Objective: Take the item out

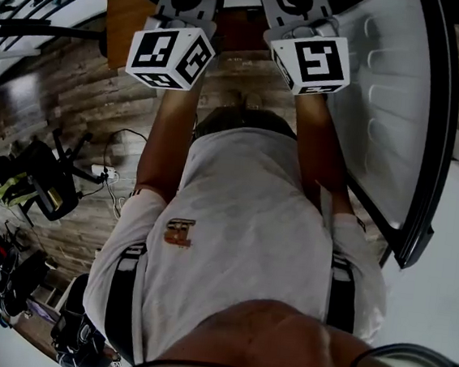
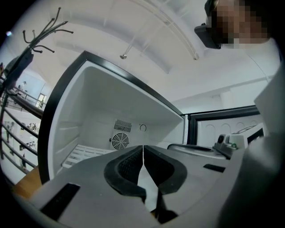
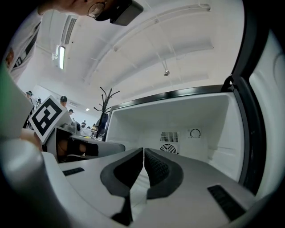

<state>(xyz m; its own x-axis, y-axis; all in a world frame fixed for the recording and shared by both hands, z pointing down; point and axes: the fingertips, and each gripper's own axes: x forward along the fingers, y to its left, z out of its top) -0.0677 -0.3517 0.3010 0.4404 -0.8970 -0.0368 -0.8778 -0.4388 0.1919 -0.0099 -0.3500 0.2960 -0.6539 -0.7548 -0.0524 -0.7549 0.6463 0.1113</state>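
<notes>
Wood-plank floor underfoot, pale ceiling overhead. A coat stand and a few people are well off at the far left. The person stands square to an open white fridge compartment. Its door is swung out to the right, moulded inner face showing.

Left claw: clenched, pads meeting edge to edge, nothing between them. Right claw: likewise clenched and empty. Both are held level, side by side, pointing into the opening.

Inside the compartment:
- A round fan grille on the far wall, with a slatted vent above it and a small ring mark to its right.
- A white slatted shelf at lower left.
- No item in sight in any view. The claw bodies cover the lower middle of the compartment, so it may sit low behind them; cannot tell.

Step, as I judge it: the approach, before any grasp, with the task barely begun.

The next move calls first for finding the item, most likely by dipping or tilting one claw so the compartment floor comes into sight. That claw must then be released wide before it reaches in. The reach should stay clear of the dark frame at the left and the door edge at the right. Which claw should take the item can't be settled until it shows.
</notes>
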